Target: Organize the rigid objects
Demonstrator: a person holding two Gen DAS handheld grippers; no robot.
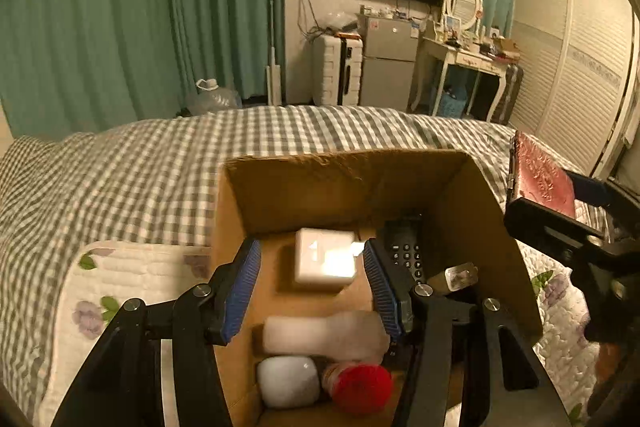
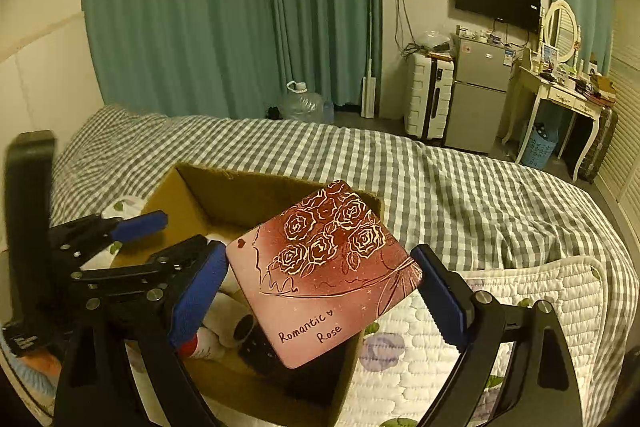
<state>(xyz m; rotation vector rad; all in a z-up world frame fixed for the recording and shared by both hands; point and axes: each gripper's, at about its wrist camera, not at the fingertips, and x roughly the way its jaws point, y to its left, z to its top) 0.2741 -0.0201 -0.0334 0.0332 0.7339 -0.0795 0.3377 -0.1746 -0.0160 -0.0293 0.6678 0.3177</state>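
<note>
A: Start with the big things — where does it all sit?

B: On the bed (image 2: 480, 195), checked cover, with a cardboard box (image 1: 492, 227) open on top. Inside it lie a white cube (image 1: 324, 255), a black remote (image 1: 404, 251), a white bottle (image 1: 320, 335) and a red-capped jar (image 1: 360, 387).

A: And the step in hand?

B: Packing, I'd judge. The right hand-held gripper (image 2: 322, 287) stands wide, clamped on the rose tin (image 2: 324, 267), tilted above the box's near right corner. The left hand-held gripper (image 1: 312, 283) hangs partly open over the box with nothing between its pads — the cube lies below them.

A: Next?

B: Probably lowering the tin into the free space on the right, keeping clear of the left hand-held gripper.
</note>
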